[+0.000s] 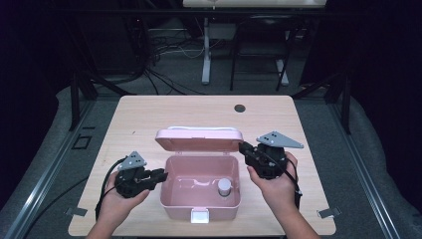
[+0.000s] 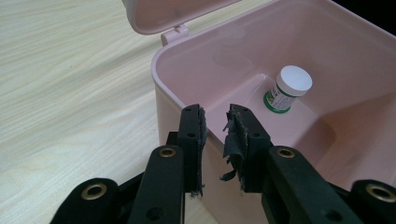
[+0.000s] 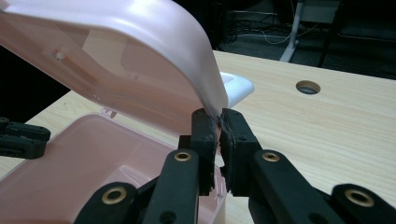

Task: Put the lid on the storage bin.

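A pink plastic box stands at the table's near middle, its hinged lid raised partway at the back. A small white-capped bottle with a green label stands upright inside, at the right. My right gripper is shut on the lid's right edge; in the right gripper view the lid's rim runs down between the pads. My left gripper sits at the box's left wall. In its own view the jaws straddle that wall, one outside, one inside, closed on it. The bottle lies beyond them.
A white latch sits on the box's front and a white handle on the lid's top. The wooden table has a round cable hole at the back. Another desk's legs and cables stand on the floor behind.
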Demonstrator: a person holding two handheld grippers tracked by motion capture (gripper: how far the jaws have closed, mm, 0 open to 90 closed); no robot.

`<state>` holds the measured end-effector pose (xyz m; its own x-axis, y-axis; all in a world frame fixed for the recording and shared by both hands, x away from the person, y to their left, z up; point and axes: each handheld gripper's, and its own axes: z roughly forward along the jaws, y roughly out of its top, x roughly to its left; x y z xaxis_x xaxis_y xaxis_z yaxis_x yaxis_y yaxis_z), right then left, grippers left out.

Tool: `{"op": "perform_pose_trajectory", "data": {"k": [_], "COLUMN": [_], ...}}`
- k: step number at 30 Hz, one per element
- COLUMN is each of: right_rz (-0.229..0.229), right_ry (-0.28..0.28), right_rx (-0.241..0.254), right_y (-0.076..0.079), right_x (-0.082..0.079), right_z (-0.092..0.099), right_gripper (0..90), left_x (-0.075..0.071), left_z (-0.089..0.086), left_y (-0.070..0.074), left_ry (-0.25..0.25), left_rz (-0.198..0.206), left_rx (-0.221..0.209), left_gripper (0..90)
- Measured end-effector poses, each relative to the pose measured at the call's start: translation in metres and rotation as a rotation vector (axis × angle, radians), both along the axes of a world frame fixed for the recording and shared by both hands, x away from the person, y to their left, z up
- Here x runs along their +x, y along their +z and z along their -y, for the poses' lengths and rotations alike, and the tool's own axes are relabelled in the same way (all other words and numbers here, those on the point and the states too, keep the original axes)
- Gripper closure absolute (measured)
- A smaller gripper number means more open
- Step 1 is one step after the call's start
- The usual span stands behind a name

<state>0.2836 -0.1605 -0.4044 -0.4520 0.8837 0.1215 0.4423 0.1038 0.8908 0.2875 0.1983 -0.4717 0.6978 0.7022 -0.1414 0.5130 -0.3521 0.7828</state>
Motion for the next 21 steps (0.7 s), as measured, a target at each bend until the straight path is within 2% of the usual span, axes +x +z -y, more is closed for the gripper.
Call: {"op": "perform_pose_trajectory", "data": {"k": [21], "right_rz": [-0.004], "right_ry": [0.013], "right_rx": [0.014], "right_y": [-0.0038], "right_x": [-0.0073], "right_z": [0.0019], "right_gripper": [82.9], "left_x": [-0.0008], "left_z": [0.0006], "left_y": [0.0015], "left_ry": [-0.006], "left_rz": [0.004], "left_rx": [0.008], "left_gripper": [74.7]}}
